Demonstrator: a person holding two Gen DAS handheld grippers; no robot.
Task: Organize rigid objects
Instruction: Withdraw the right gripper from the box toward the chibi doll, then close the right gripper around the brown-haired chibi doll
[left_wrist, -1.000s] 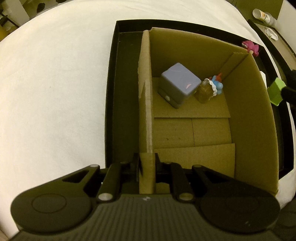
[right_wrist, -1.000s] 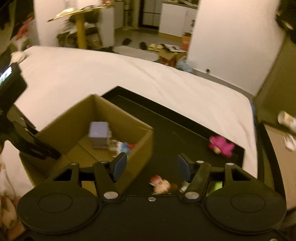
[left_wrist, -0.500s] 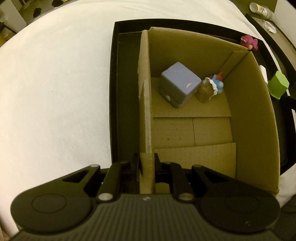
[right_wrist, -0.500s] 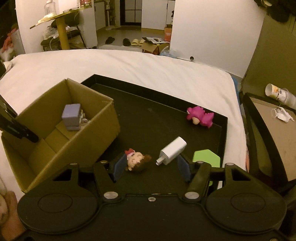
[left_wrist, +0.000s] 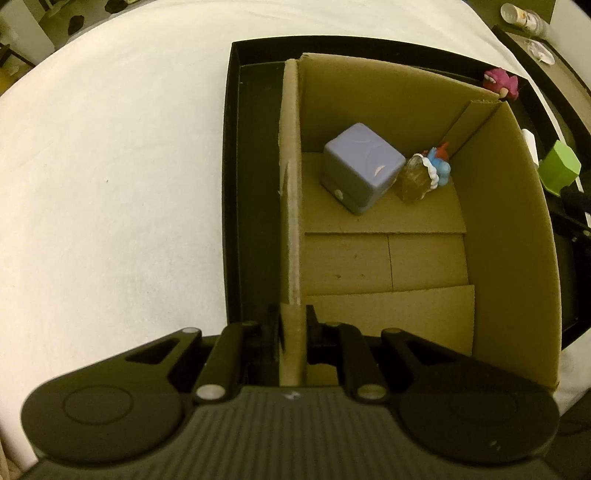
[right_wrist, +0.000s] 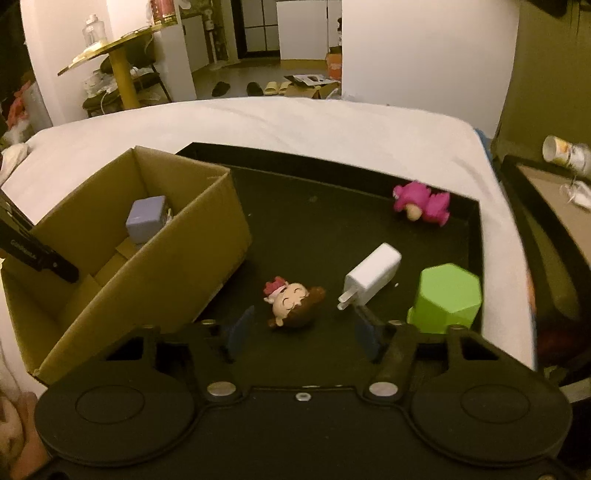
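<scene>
My left gripper (left_wrist: 293, 325) is shut on the near wall of the cardboard box (left_wrist: 291, 229). Inside the box lie a lilac cube (left_wrist: 360, 171) and a small blue and brown figure (left_wrist: 424, 175). The box (right_wrist: 177, 266) stands on the left of a black tray (right_wrist: 314, 221). My right gripper (right_wrist: 301, 332) is open just above the tray, with a doll head (right_wrist: 293, 304) between and just beyond its fingertips. A white charger (right_wrist: 371, 275), a green hexagonal block (right_wrist: 445, 295) and a pink toy (right_wrist: 423, 203) lie on the tray.
The tray lies on a white bed (right_wrist: 332, 122). A side table (right_wrist: 554, 206) with a bottle (right_wrist: 565, 155) stands to the right. A yellow table (right_wrist: 110, 51) and floor clutter are beyond the bed.
My right gripper has swung to the right, away from the box, and come down over the doll head. My left gripper has kept its hold on the box wall.
</scene>
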